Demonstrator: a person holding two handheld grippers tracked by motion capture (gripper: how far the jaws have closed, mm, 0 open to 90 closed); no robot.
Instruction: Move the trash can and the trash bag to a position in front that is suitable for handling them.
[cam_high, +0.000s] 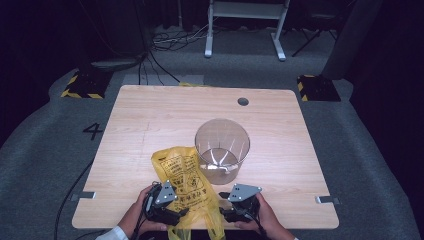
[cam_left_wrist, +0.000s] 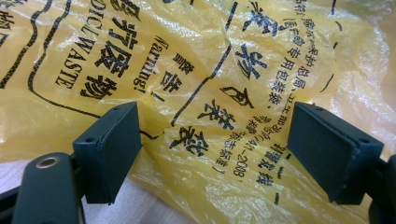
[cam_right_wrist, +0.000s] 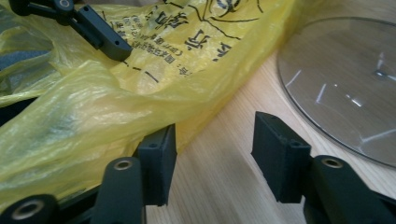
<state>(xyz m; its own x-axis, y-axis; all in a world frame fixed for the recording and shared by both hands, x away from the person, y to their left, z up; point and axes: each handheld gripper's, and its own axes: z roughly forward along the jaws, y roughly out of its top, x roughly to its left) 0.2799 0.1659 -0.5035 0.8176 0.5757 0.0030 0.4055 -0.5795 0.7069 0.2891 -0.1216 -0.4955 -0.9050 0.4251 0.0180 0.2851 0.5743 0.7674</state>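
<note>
**Yellow bag at the near edge, both grippers closing in**

Dark room, grey carpet, cables on the floor beyond a pale wooden table (cam_high: 150, 115). A clear plastic bin (cam_high: 222, 149) stands upright near the middle of the tabletop. The yellow waste bag (cam_high: 187, 187) lies crumpled just beside it, spilling over the near edge.

Left gripper (cam_left_wrist: 212, 144): jaws wide, bag film lying between them, pads not pressing it. Right gripper (cam_right_wrist: 212, 156): jaws about half open over bare wood, nothing between them; its left pad sits against the bag's edge.

Risks, as I judge them: the right jaws could close on wood and miss the film. Thin plastic may slip or tear if pinched by one layer only. A pull toward the bin could tip it, being light and close.
</note>
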